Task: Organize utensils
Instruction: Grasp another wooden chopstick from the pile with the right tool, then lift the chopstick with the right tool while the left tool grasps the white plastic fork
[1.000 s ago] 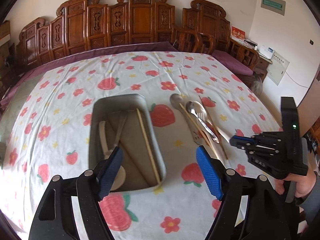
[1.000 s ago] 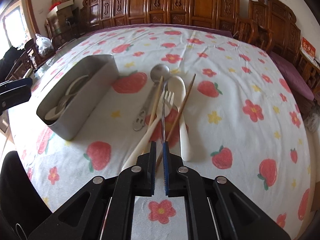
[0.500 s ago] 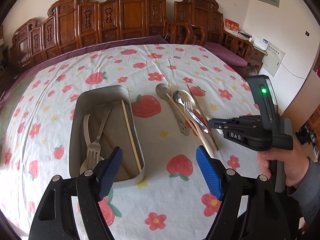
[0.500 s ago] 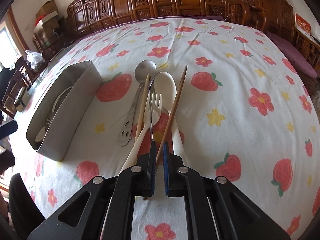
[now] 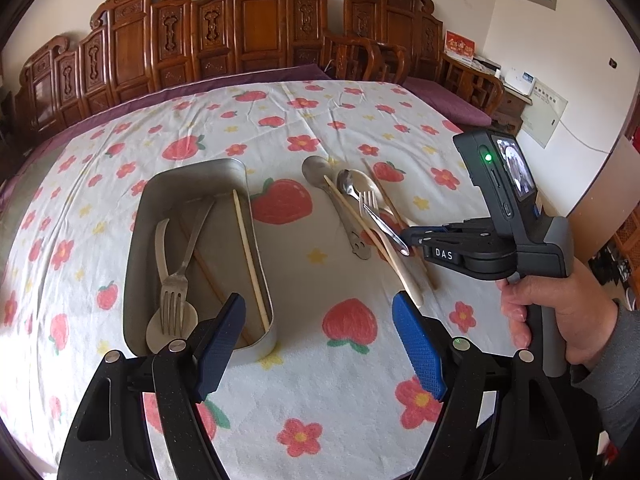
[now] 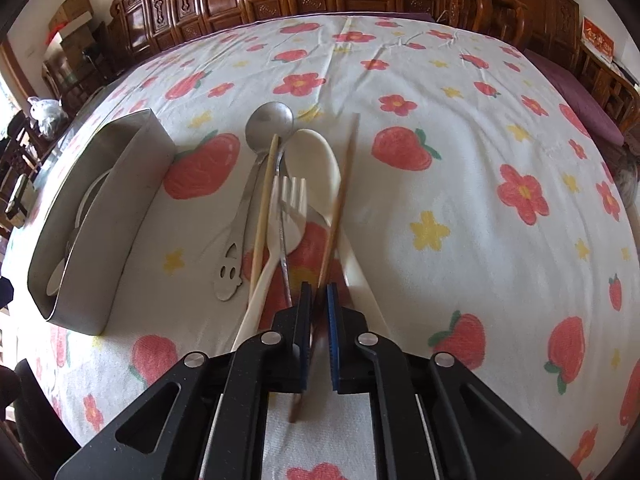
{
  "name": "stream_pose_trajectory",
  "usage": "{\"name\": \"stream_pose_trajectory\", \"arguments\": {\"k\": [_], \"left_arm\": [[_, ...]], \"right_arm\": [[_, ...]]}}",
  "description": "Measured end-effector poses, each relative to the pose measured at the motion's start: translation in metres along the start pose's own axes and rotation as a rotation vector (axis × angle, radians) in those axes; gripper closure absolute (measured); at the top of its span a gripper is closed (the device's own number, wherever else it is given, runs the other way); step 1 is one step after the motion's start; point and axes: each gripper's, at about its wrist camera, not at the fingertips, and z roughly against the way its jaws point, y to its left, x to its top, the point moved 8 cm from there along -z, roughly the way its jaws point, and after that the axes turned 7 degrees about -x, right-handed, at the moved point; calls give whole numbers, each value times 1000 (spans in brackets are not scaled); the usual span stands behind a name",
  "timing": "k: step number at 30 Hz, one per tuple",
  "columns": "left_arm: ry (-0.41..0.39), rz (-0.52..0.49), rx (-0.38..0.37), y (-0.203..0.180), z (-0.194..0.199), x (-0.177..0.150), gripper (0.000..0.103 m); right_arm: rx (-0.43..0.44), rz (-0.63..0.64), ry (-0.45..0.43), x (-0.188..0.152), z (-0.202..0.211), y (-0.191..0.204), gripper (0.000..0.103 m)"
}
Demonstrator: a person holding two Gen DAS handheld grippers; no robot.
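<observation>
Utensils, loose group: lying on the strawberry-and-flower tablecloth (image 6: 460,152) directly ahead of the right gripper (image 6: 318,300).
- Steel spoon with cut-out face handle (image 6: 256,168): farthest item to the gripper's left, bowl pointing away.
- Pale chopstick (image 6: 264,212): crossing that spoon, just left of the fingers.
- White plastic fork (image 6: 280,224): tines pointing away, handle running back beside the left finger.
- Second steel spoon (image 5: 352,190): seen from the left wrist lying across the pile, handle end close to the right gripper's tips.
- Cream spoon (image 6: 320,164): broad bowl beyond the fingers, handle passing to their right.
- Brown chopstick (image 6: 340,200): slanting back into the gap between the fingers and emerging beneath the gripper body.

Right gripper: clenched, the blue pads nearly together on the brown chopstick; held by a person's hand (image 5: 560,312) in a grey sleeve.

Metal tin (image 5: 200,256): rounded oblong, ahead of the left gripper (image 5: 320,344) and well to the left of the right one. Contents: a steel fork (image 5: 180,276) over a pale spoon (image 5: 162,248), one pale chopstick (image 5: 250,260) along the right wall, one darker stick on the floor.

Left gripper: released, fingers spread wide, nothing between them, hanging just above the tin's near corner.
</observation>
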Motion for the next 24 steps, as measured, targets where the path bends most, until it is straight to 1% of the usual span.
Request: {"name": "stream_pose_trajectory", "arguments": {"k": [6, 10, 15, 19, 24], "left_arm": [[12, -14, -8, -12, -8, 0, 30], [28, -17, -15, -22, -18, 1, 30], [61, -16, -24, -36, -37, 2, 30], [86, -15, -26, -44, -52, 3, 30], [133, -1, -38, -55, -77, 0, 32]], "right_arm": [[12, 29, -40, -14, 31, -5, 97], [16, 47, -74, -26, 60, -15, 97], [11, 64, -106, -39, 85, -28, 97], [5, 62, -125, -46, 95, -39, 97], [3, 48, -139, -47, 96, -52, 97]]}}
